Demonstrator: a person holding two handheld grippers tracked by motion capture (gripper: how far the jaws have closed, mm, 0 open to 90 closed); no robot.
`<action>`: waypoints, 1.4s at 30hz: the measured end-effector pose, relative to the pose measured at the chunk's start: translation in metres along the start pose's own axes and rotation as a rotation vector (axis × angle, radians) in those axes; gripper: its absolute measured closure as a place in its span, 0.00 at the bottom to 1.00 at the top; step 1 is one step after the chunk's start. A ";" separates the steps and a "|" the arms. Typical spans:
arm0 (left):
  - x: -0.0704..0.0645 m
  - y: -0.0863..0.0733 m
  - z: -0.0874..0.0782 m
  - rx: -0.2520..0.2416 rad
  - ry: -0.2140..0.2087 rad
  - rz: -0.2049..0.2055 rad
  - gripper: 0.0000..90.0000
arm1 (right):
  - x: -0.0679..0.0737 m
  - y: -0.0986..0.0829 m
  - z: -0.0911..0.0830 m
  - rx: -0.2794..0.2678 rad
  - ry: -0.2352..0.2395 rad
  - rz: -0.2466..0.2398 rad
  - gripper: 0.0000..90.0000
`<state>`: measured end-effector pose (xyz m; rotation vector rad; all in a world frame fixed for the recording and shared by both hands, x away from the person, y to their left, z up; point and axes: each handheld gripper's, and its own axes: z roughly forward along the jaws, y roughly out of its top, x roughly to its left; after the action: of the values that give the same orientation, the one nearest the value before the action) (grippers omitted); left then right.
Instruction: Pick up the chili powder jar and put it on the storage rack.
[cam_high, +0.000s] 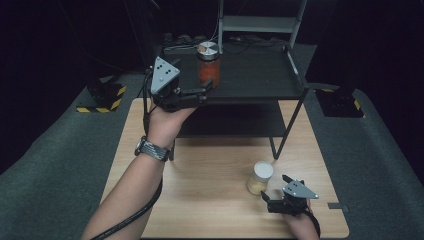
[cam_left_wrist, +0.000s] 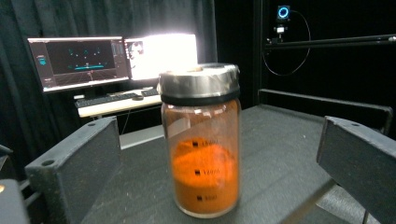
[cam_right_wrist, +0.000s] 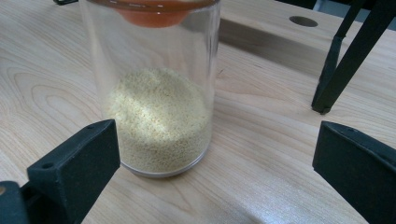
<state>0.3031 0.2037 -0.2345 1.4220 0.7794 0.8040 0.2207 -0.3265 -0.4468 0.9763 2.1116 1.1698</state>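
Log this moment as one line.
left gripper: open at orange-powder jar on black shelf | right gripper: open at yellow-grain jar on table

Room's sitting mostly dark in the high view, with just the wooden table (cam_high: 210, 180) catching soft light from above. In the left gripper view a monitor (cam_left_wrist: 161, 56) is blowing out to pure white glare, and the background's going soft and grainy. The right gripper view is looking brighter, and the near black jaws are blurring at the bottom edges.
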 end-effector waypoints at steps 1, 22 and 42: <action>-0.001 -0.001 -0.002 0.002 -0.002 -0.003 0.00 | 0.000 0.000 0.000 0.000 0.000 -0.001 0.00; -0.018 -0.036 -0.029 0.061 -0.038 0.006 0.00 | 0.001 0.000 0.000 0.000 -0.003 -0.005 0.00; -0.030 -0.089 -0.055 0.151 -0.075 0.011 0.00 | 0.002 0.000 0.000 0.003 -0.011 -0.002 0.00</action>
<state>0.2417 0.2081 -0.3247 1.5831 0.7884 0.7075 0.2198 -0.3246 -0.4467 0.9797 2.1057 1.1587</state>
